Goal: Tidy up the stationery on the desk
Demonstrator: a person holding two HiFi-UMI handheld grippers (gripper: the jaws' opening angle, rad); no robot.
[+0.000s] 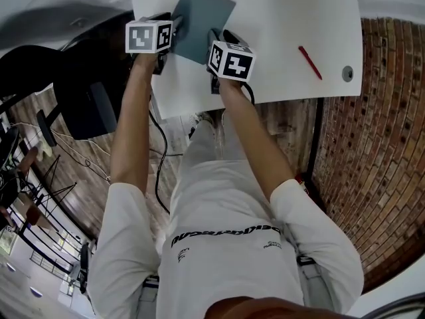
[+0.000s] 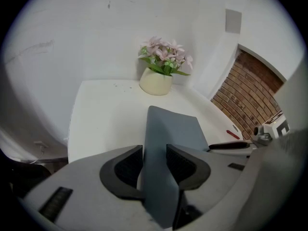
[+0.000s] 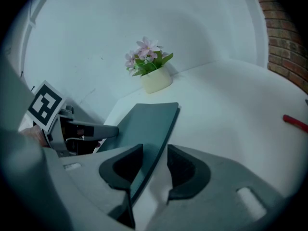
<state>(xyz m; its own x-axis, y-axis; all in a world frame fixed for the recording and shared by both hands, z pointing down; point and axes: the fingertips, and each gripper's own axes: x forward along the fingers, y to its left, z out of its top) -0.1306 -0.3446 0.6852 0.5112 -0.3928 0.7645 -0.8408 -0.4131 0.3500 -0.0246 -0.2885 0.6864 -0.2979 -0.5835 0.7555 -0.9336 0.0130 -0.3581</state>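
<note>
A thin grey-blue notebook (image 1: pixel 202 18) is lifted over the near left part of the white desk (image 1: pixel 285 18), with one gripper at each side of its near edge. My left gripper (image 1: pixel 178 25) is shut on the left corner; in the left gripper view the notebook (image 2: pixel 173 134) fills the gap between the pads of the left gripper (image 2: pixel 155 160). My right gripper (image 1: pixel 216 37) has the notebook (image 3: pixel 147 124) between its jaws, but a gap shows beside the right pad, so the right gripper (image 3: pixel 155 162) is open. A red pen (image 1: pixel 309 62) lies on the desk to the right.
A cream pot of pink flowers (image 2: pixel 156 83) stands at the far side of the desk by the white wall. A round grey cable hole (image 1: pixel 347 73) sits near the desk's right edge. A black chair (image 1: pixel 86 92) stands left of the desk; brick paving (image 1: pixel 385 111) lies to the right.
</note>
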